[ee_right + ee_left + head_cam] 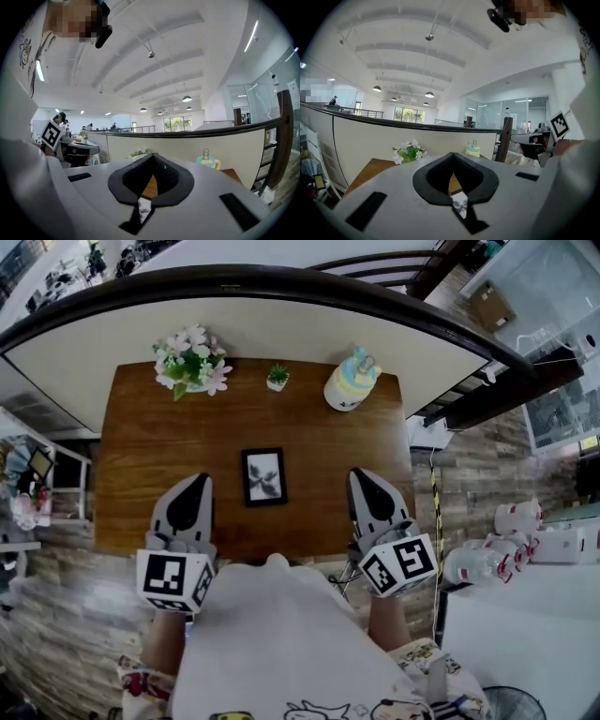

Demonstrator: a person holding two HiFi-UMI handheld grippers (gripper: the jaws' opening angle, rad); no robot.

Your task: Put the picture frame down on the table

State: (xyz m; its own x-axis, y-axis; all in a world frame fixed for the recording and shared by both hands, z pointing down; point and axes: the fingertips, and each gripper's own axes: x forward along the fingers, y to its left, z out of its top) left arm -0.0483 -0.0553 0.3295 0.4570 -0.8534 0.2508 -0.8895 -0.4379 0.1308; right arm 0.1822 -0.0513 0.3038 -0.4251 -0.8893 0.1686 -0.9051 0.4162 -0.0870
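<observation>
One table (314,442) carries one picture frame (263,476), one flower bunch (191,360) at eleven o'clock, one potted plant (277,377) at twelve, one pastel ornament (352,379) at one. Two grippers: left gripper (199,482), right gripper (361,476).
</observation>
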